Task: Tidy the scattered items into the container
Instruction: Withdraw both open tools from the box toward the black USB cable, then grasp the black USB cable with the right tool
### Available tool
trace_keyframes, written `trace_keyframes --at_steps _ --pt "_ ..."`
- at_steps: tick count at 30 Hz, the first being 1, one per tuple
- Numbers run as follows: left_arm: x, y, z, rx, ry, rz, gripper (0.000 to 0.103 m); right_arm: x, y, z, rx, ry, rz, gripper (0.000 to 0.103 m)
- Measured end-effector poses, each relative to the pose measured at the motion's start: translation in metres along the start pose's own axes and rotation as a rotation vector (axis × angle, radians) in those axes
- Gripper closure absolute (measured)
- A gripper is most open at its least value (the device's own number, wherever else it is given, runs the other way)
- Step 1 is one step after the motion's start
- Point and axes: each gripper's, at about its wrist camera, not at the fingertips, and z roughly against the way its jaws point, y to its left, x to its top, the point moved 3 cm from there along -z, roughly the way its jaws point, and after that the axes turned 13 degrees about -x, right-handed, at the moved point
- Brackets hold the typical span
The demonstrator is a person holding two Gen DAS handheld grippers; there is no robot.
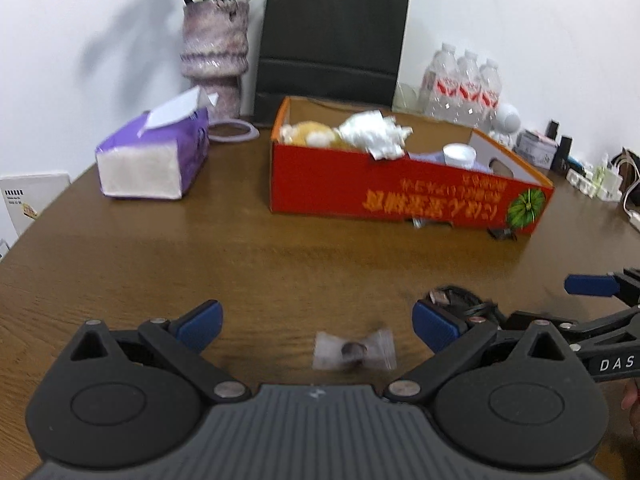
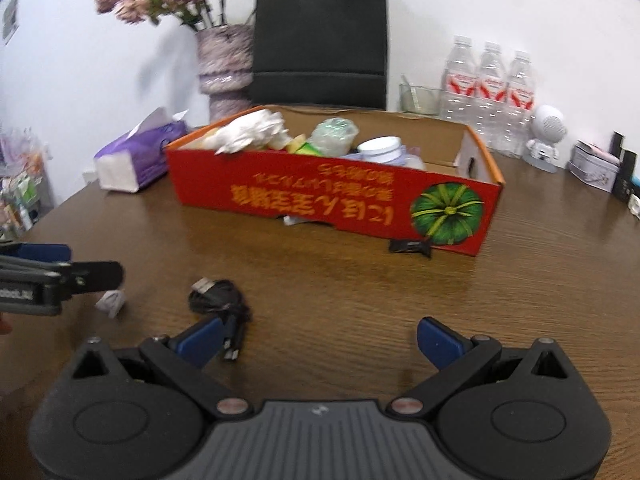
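The red cardboard box [image 1: 400, 188] [image 2: 320, 200] stands on the brown table and holds crumpled tissue, a plush toy and jars. My left gripper [image 1: 316, 326] is open, with a small clear-wrapped candy [image 1: 354, 350] lying between its fingers; the candy also shows in the right wrist view [image 2: 110, 302]. My right gripper [image 2: 320, 340] is open and empty. A coiled black cable [image 2: 222, 304] lies by its left finger and shows in the left wrist view [image 1: 460, 300]. A black wrapped candy [image 2: 412, 247] lies at the box's front corner.
A purple tissue pack [image 1: 156, 156] sits left of the box. A vase of dried flowers [image 1: 216, 56] and a black paper bag [image 1: 332, 40] stand behind. Water bottles [image 2: 488, 92], a small white robot figure [image 2: 546, 136] and tins stand at the right.
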Motion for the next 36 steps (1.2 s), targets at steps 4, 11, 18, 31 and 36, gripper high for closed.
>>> trace_keyframes --at_steps 4,11,18,31,36 --pt "-0.006 -0.001 -0.009 0.006 0.032 -0.003 0.000 0.001 0.014 -0.005 0.019 -0.001 0.046 0.000" --pt "-0.010 -0.006 -0.010 0.046 0.030 -0.076 0.036 0.008 0.035 -0.016 0.066 -0.017 0.092 0.015" --pt "-0.013 -0.015 -0.003 -0.009 -0.002 -0.091 0.089 0.007 0.042 -0.008 0.116 -0.038 0.110 0.073" --pt "-0.009 -0.023 0.001 -0.050 -0.029 -0.101 0.092 0.007 0.029 0.000 0.101 -0.063 0.045 0.073" --pt "-0.004 -0.029 0.003 -0.058 -0.045 -0.111 0.092 0.008 0.022 0.002 0.094 -0.069 0.020 0.073"
